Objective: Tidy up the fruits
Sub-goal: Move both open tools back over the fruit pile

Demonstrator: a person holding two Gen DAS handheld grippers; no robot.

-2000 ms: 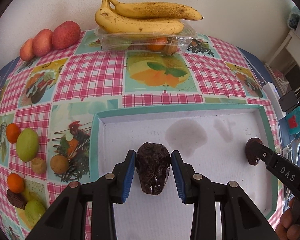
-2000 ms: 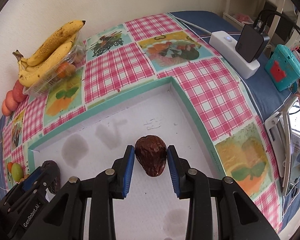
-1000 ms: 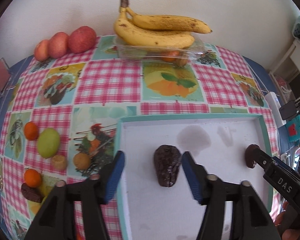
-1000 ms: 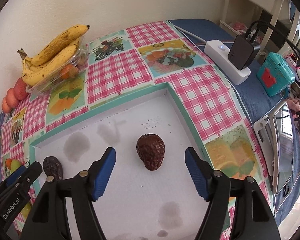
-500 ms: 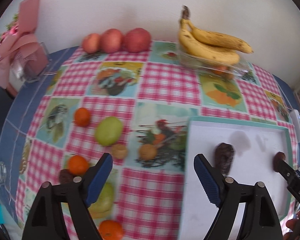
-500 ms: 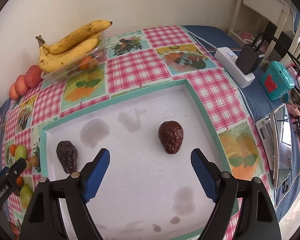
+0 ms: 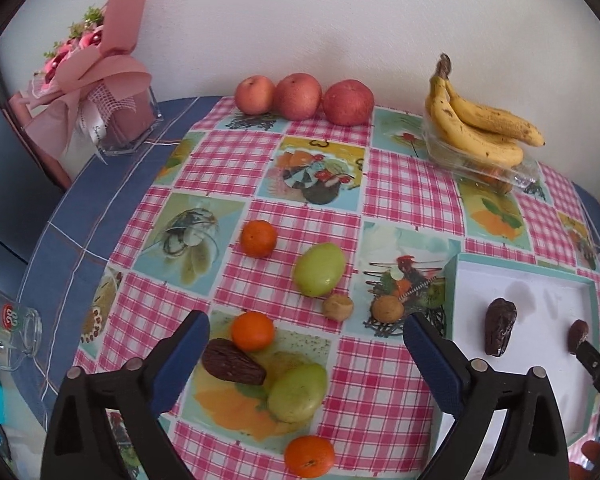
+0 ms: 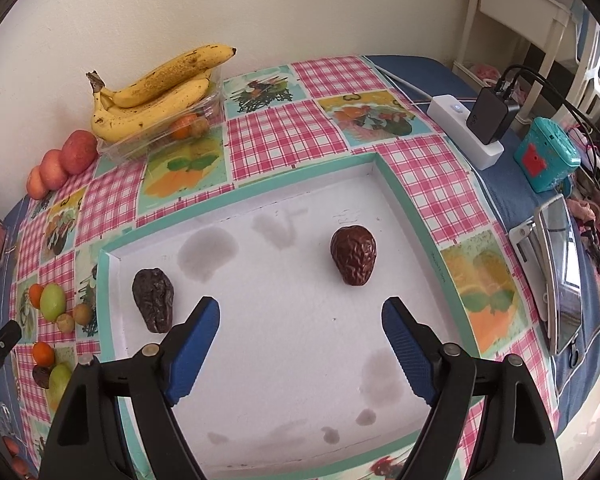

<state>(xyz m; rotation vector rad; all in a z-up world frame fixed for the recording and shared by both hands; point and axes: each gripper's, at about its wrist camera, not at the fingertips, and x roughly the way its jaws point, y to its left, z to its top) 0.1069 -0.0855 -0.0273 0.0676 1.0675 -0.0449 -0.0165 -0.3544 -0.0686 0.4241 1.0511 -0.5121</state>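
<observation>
A white tray with a teal rim (image 8: pixel 404 200) holds two wrinkled dark dates: one at its left (image 8: pixel 153 299) and one at its right (image 8: pixel 353 254). My right gripper (image 8: pixel 300 320) hangs open above the tray, between the two dates, touching neither. My left gripper (image 7: pixel 306 346) is open over the checked tablecloth left of the tray (image 7: pixel 452 280). Loose fruit lies under and ahead of it: a third dark date (image 7: pixel 232 368), three oranges (image 7: pixel 259 239), two green fruits (image 7: pixel 319 269) and two small brown fruits (image 7: pixel 337 307).
Bananas (image 7: pixel 476 120) rest on a clear plastic box at the back by the wall, with three red apples (image 7: pixel 300 96) to their left. A pink bouquet (image 7: pixel 88 80) and a glass (image 7: pixel 12 332) stand at the far left. A power strip (image 8: pixel 464 132), charger and phone lie right of the tray.
Both grippers opened and let go of their dates, which now lie in the tray. The left gripper pulled back and swung left over the loose fruit. The right gripper backed away and rose.
</observation>
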